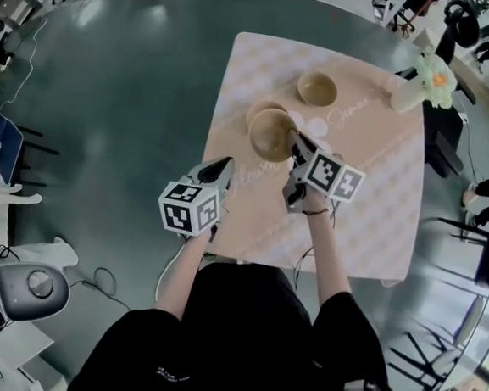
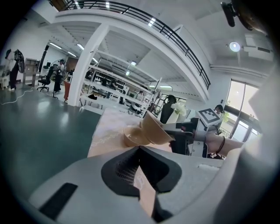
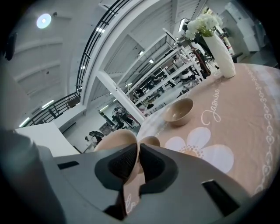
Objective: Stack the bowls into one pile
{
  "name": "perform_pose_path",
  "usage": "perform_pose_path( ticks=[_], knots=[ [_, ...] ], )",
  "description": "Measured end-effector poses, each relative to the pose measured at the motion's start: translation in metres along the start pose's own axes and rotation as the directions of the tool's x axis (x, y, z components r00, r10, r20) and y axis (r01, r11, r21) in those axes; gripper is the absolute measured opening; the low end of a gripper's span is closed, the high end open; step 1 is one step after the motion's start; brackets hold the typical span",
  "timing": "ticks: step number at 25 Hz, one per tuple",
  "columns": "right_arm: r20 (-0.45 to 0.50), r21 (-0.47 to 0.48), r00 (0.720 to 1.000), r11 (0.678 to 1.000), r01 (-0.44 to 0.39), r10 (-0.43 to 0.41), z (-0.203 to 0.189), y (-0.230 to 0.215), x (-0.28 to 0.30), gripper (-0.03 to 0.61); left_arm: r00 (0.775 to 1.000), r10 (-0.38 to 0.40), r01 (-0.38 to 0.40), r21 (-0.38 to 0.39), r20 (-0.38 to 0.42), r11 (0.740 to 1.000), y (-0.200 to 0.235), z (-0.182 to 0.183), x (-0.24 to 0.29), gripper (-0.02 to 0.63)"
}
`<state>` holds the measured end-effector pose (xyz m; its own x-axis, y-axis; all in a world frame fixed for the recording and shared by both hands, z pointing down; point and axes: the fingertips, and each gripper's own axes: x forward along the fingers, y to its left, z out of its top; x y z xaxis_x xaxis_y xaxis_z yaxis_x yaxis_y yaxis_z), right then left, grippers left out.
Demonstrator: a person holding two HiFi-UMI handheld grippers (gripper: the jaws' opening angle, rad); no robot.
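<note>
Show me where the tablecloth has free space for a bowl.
Free: the wide right part of the tablecloth, between vase and near edge. Crowded: far left, around the far bowl, the near bowl and the tilted bowl in the right gripper.

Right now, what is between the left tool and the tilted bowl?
Just bare tablecloth between the left tool and the tilted bowl; the head view shows it.

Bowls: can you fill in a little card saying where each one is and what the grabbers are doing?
held bowl: tan round bowl, tilted, rim pinched in the right gripper
bowl beside it: second tan bowl, on the pink checked tablecloth
far bowl: third tan bowl, alone, nearer the white flower vase
left gripper: shut, empty
pile: not made yet
</note>
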<state>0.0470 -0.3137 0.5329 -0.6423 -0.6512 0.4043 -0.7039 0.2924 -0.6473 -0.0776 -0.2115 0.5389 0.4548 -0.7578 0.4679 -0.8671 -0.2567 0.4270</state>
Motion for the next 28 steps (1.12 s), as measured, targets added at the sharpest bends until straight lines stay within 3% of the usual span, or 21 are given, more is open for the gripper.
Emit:
perform_pose_path(
  ticks=[11,28],
  knots=[
    [0.018,-0.043,0.998,0.997,0.057,-0.057,0.019,-0.019,0.037,0.014,0.999,0.020,-0.020,0.001,-0.026,1.000,0.009,0.001,0.036,-0.003],
    [-0.055,-0.329,0.986,0.935,0.133,-0.160,0.006,-0.031,0.067,0.021,0.997,0.035,-0.037,-0.029,-0.067,0.999,0.008,-0.014,0.060,-0.003]
  ],
)
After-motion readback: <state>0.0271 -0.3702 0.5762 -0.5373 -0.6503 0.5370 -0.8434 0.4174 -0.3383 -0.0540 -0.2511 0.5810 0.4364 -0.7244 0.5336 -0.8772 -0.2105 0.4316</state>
